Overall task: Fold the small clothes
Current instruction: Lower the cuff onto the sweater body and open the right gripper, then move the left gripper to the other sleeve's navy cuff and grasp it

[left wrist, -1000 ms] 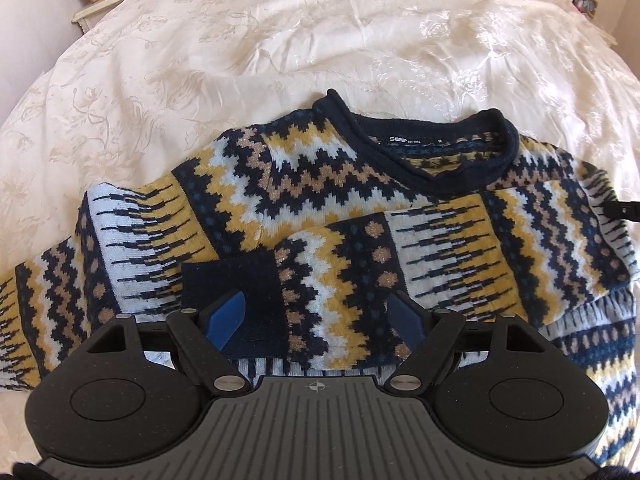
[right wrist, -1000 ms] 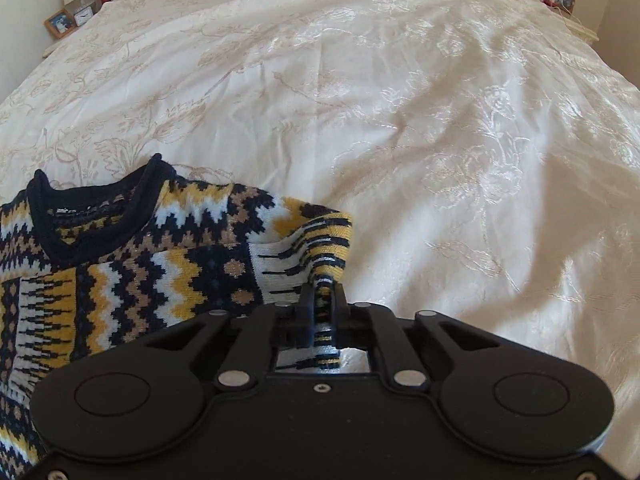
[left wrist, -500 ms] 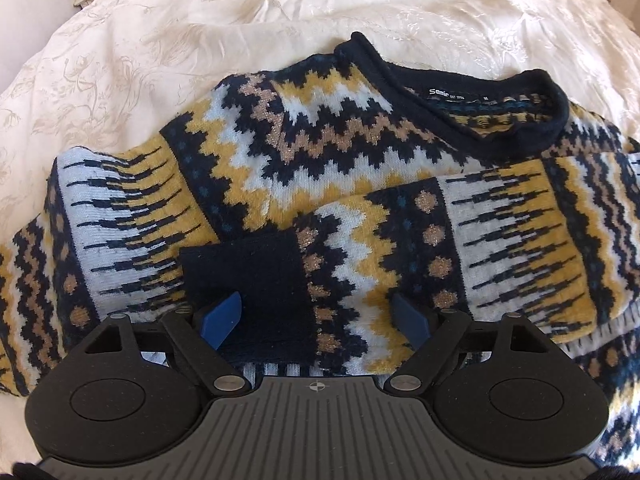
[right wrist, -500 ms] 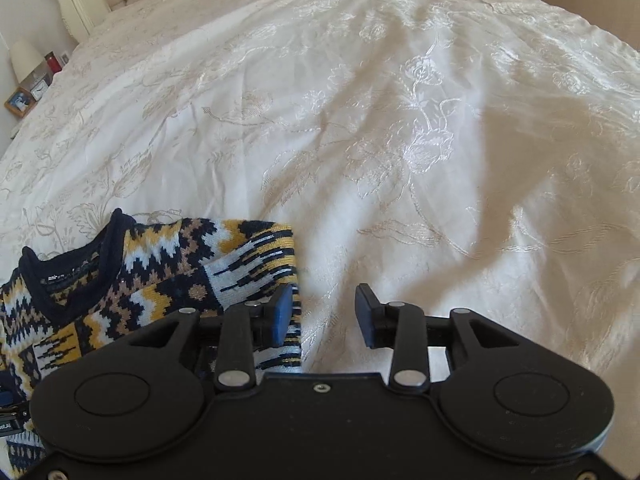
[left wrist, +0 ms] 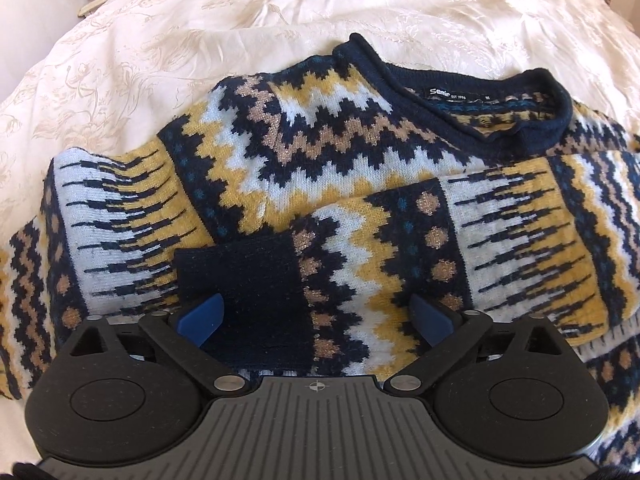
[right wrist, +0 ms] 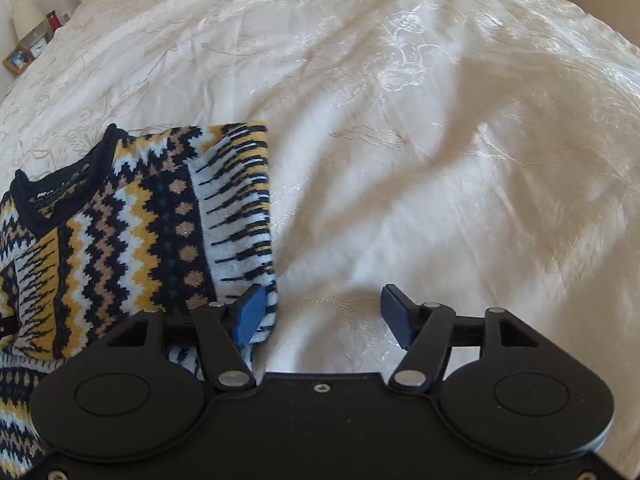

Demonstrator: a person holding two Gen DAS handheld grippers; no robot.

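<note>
The knitted jumper [left wrist: 328, 184], patterned in navy, mustard, white and tan zigzags with a dark navy rolled collar, lies flat on a cream bedspread [left wrist: 200, 40] embroidered with a floral design. Nearest in the left wrist view, the left gripper [left wrist: 316, 322] hangs over the jumper with its blue-padded fingers [left wrist: 202, 316] spread wide, holding nothing. Between those fingers lies the plain navy cuff [left wrist: 240, 280] of one sleeve, which is folded across the front of the jumper and runs off toward the right of the frame. Beyond it the chest pattern rises to the collar [left wrist: 476, 108], where a small black label with white lettering shows inside the neck. The other sleeve trails off to the left edge.

In the right wrist view, the right gripper [right wrist: 320, 316] is likewise spread apart and empty; its left pad sits just over the jumper's folded side edge [right wrist: 260, 220], and its right pad is above bare bedspread. Farther off, the bedspread stretches away in soft creases. At the far left a bedside surface carries a small framed picture [right wrist: 17, 58], a clock and a white lamp [right wrist: 24, 16].
</note>
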